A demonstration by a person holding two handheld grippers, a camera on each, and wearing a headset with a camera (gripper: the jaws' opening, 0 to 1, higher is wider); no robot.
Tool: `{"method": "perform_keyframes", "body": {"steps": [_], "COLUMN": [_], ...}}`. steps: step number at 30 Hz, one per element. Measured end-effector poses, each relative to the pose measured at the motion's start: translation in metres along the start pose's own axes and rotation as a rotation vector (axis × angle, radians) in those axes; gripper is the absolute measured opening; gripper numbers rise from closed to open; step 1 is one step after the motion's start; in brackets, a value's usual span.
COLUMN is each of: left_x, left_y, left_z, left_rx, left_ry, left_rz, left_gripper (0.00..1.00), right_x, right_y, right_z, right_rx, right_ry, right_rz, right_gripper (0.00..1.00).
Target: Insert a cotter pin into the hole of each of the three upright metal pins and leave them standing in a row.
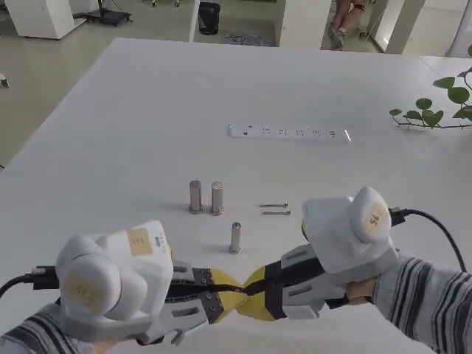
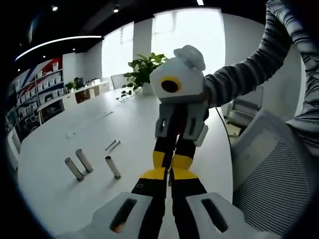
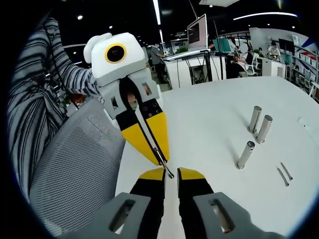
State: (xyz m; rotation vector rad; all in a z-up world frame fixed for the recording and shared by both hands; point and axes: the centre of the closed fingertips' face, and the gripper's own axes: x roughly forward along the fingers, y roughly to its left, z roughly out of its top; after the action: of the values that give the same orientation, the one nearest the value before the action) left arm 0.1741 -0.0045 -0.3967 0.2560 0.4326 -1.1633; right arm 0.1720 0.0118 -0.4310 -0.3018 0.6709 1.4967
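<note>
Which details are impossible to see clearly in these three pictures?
- Holes of the metal pins: too small in every view.
- Cotter pin in the left hand-held gripper: hidden by jaw tips in the head view.
- Right hand-held gripper: whether it grips that pin, too fine to tell.

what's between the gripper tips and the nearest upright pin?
Nothing: head view shows bare table between the nearest metal pin and the tips of the left gripper, shut on a cotter pin, and right gripper.
</note>
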Motion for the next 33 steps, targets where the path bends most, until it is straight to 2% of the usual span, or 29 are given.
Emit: {"method": "perform_keyframes", "body": {"steps": [2,8,13,17,24,27,33], "left_x": [0.0,-0.003,-0.004,-0.003,-0.001,0.001,0.005], "left_y": [0.002,0.006,0.008,0.009,0.012,0.014,0.022], "left_z": [0.0,-0.004,-0.004,-0.007,-0.007,-0.007,-0.006], "left_rx": [-0.006,-0.04,-0.063,-0.066,-0.083,-0.083,-0.087], "left_ry": [-0.001,0.006,-0.009,0.0,-0.009,-0.013,-0.029], "left_rz": [0.006,0.029,0.038,0.044,0.059,0.071,0.109], "left_gripper": [0.0,0.0,0.0,0.0,0.0,0.0,0.02], "right_x": [0.0,-0.004,-0.005,-0.004,-0.006,-0.007,-0.008], "right_y": [0.002,-0.003,-0.005,-0.006,-0.011,-0.015,-0.02], "right_z": [0.001,0.003,0.006,0.004,0.005,0.003,-0.001], "right_rx": [-0.004,-0.036,-0.077,-0.119,-0.19,-0.23,-0.247], "right_ry": [-0.001,0.005,0.009,0.031,0.056,0.083,0.119], "right_rz": [0.005,-0.023,-0.036,-0.05,-0.089,-0.112,-0.129], "right_gripper": [0.0,0.0,0.0,0.0,0.0,0.0,0.0]}}
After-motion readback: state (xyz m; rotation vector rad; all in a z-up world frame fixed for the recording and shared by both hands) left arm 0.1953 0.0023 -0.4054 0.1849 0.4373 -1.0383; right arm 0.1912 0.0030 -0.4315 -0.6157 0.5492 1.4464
